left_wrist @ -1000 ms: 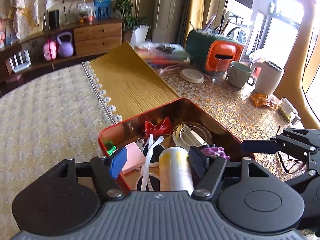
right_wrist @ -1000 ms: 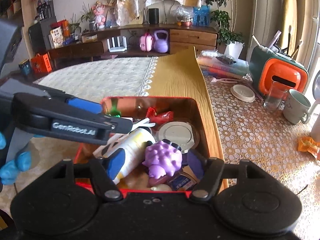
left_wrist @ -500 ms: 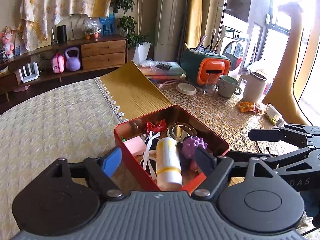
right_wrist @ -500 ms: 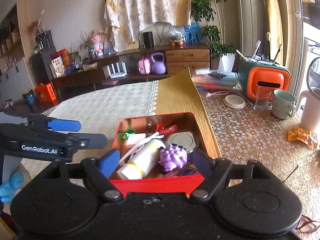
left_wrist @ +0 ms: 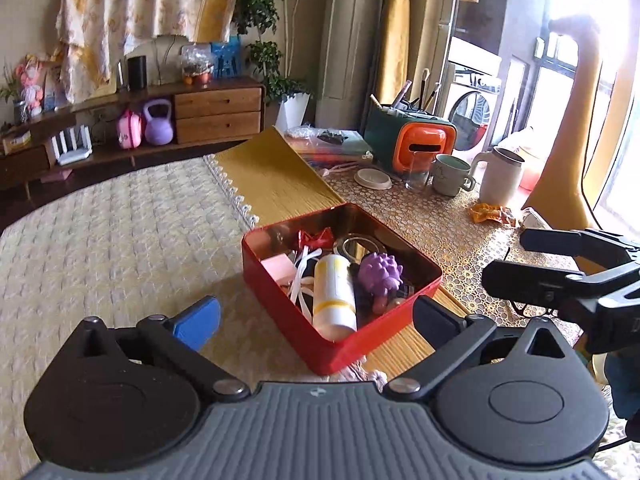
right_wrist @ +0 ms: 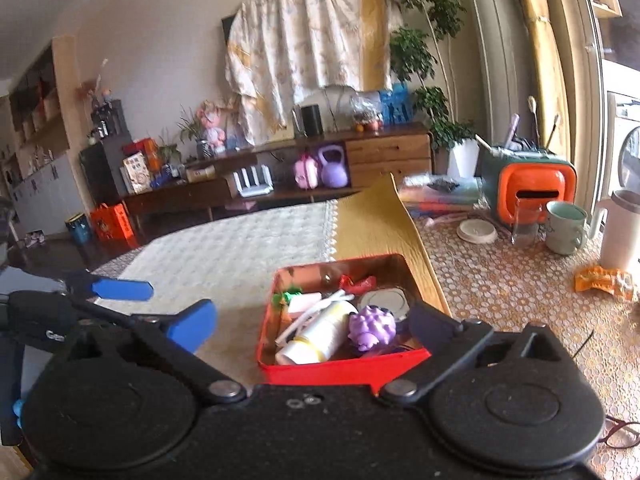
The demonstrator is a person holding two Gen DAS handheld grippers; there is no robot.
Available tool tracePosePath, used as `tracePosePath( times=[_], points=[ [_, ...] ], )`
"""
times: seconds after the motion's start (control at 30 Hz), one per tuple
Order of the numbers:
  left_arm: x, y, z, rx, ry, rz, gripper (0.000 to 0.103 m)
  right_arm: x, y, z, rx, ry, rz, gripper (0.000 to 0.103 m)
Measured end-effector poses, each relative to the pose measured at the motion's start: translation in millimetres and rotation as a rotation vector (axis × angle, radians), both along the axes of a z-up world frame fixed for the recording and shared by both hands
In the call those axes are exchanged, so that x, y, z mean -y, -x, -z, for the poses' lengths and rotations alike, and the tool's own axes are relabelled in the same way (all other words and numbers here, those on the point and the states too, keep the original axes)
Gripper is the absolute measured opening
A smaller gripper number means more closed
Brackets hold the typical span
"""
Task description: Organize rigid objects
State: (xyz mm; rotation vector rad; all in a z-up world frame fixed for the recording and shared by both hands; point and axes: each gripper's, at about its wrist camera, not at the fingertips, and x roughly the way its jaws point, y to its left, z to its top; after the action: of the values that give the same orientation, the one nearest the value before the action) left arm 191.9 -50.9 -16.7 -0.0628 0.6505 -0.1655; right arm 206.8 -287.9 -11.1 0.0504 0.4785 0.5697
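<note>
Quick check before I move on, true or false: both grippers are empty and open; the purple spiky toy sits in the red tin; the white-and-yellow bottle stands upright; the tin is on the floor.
1. Left gripper and right gripper are open and empty: true.
2. Purple spiky toy is in the red tin: true.
3. White-and-yellow bottle stands upright: false, it lies on its side.
4. Tin on the floor: false, on the table.

From my feeds: strong daylight from the window [left_wrist: 616,128] blows out the left view's right edge, the room [right_wrist: 160,60] softly blurred, fisheye bending edges, shadow beside the red tin [left_wrist: 288,320].
</note>
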Motion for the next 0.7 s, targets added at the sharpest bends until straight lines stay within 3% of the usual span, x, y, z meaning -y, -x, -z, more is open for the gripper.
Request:
tracePosePath(
  times=[0.23, 0.43, 0.7],
  points=[
    [4, 18, -4, 0.028, 0.010, 0.005, 0.103, -2, 20, -2, 0.037, 0.001, 0.004, 0.103],
    [2, 28, -7, 0.025, 0.052, -0.004, 0.103, 7, 28, -2, 0.016, -0.039, 0.032, 0.103],
    [3, 37, -8, 0.040, 0.034, -0.027, 0.103, 16, 33, 0, -0.011, -0.083, 0.054, 0.103]
  ],
)
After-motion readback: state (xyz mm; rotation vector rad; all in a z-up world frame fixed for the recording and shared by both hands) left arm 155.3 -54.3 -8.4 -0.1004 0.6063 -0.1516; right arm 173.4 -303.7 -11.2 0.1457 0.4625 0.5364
